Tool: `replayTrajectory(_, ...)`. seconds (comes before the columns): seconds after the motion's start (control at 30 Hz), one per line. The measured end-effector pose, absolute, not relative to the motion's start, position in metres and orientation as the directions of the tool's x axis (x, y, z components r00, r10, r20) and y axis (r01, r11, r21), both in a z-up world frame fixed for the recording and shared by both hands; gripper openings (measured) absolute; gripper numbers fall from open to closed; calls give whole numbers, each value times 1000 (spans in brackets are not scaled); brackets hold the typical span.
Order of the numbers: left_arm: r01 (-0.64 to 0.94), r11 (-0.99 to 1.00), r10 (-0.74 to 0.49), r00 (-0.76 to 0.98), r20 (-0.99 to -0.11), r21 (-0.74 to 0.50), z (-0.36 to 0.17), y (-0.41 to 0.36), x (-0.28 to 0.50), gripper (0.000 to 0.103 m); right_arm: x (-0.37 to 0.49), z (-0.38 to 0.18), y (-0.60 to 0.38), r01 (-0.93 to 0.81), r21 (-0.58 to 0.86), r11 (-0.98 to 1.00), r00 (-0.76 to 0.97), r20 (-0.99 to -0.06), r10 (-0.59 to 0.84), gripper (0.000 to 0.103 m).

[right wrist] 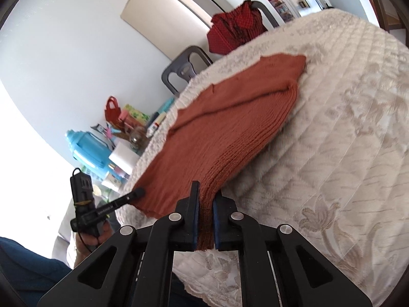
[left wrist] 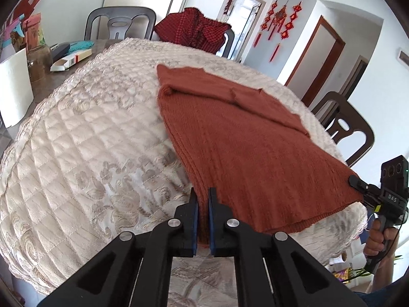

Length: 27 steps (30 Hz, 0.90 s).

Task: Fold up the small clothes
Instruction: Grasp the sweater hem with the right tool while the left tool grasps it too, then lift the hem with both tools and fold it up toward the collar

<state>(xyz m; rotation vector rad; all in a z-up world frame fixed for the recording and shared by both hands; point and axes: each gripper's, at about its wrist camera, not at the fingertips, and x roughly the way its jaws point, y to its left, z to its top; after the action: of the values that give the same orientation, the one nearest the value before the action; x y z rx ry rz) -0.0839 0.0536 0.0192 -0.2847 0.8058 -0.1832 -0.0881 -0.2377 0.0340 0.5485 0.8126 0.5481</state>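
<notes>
Both hand-held grippers (left wrist: 202,199) (right wrist: 205,197) pinch the sweater's (left wrist: 245,133) near hem.

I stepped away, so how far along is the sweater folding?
Done: the rust sweater lies on the quilted cover, sleeves folded in. In hand: left tongs and right tongs each pinch a hem corner. Left: folding the hem up toward the collar.

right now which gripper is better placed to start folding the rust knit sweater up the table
Neither clearly: the left gripper and right gripper are each shut on a near hem corner of the rust-orange knit sweater lying on the quilted cream cover. Lifting both together looks best.
</notes>
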Motion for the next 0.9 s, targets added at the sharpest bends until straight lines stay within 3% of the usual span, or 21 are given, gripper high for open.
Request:
replayTrajectory(0.43,80,942,-274,743,-610,-326,47,55,-75,8,-79,57,-243,-283,656,700,610,-439,659,8)
replayTrajectory(0.9,86,943,-258,798,-545,-321,70,65,3,8,-16,77,-259,-295,685,666,664,-354,659,8)
